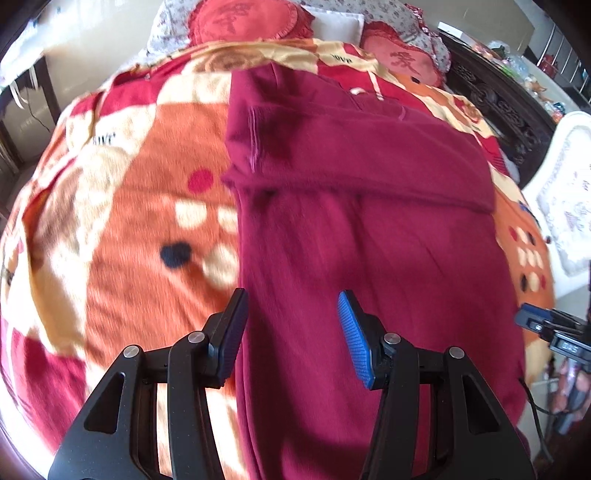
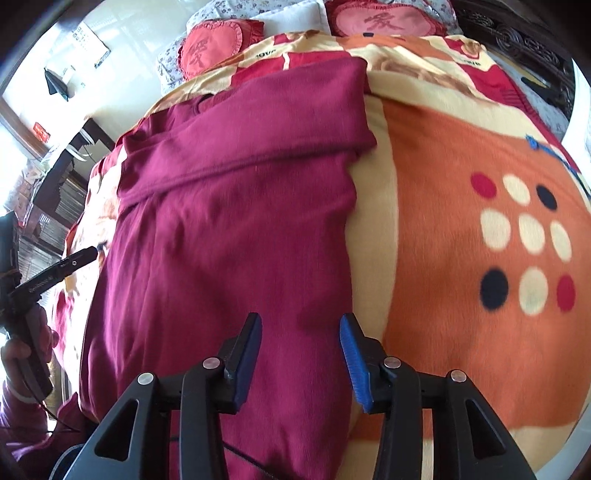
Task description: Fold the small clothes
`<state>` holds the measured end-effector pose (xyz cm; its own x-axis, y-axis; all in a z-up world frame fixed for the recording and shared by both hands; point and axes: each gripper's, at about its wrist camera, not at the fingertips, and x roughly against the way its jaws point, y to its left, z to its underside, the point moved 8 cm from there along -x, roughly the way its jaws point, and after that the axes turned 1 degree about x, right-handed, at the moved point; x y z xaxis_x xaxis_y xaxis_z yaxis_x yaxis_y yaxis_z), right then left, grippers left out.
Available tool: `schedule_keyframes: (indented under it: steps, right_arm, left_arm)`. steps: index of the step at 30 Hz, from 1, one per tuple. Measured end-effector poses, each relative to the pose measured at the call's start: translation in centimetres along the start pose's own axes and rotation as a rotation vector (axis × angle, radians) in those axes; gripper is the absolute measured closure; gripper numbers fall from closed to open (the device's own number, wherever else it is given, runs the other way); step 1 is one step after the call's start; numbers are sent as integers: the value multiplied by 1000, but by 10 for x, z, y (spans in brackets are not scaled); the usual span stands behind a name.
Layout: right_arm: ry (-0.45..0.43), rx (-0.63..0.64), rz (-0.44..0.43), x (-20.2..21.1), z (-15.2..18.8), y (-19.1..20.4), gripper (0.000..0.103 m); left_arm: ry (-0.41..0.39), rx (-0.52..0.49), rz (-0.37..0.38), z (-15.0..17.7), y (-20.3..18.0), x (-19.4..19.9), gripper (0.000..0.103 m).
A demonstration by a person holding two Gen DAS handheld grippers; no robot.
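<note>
The garment [image 1: 369, 229] is lying lengthwise on the bed [image 1: 122, 206], sleeves folded across. Both grippers are hovering spread and empty over its near hem: left gripper [image 1: 293, 339] at its left edge, right gripper [image 2: 301, 360] at its right. Next, probably pinching the hem and folding it toward the pillows.

Patterned blanket [image 1: 122, 192], heart cushions [image 2: 210, 44], maybe pillow [image 1: 338, 24]

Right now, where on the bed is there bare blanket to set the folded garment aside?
Open blanket lies to the right of the maroon garment, around the dotted print, and also on its left. The head end is crowded with red heart cushions.
</note>
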<state>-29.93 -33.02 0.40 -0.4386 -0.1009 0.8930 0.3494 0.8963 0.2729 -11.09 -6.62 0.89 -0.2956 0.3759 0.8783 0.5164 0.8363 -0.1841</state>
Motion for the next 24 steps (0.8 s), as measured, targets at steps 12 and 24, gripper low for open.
schedule_keyframes:
  steps: [12,24]
  right_arm:
    - [74,-15,-85,15,75,1,59]
    - [105,-92,-237,23,114,6,57]
  left_arm:
    - [161,33,114,80,11,26,53]
    - [291,111,187,134,17,21,53]
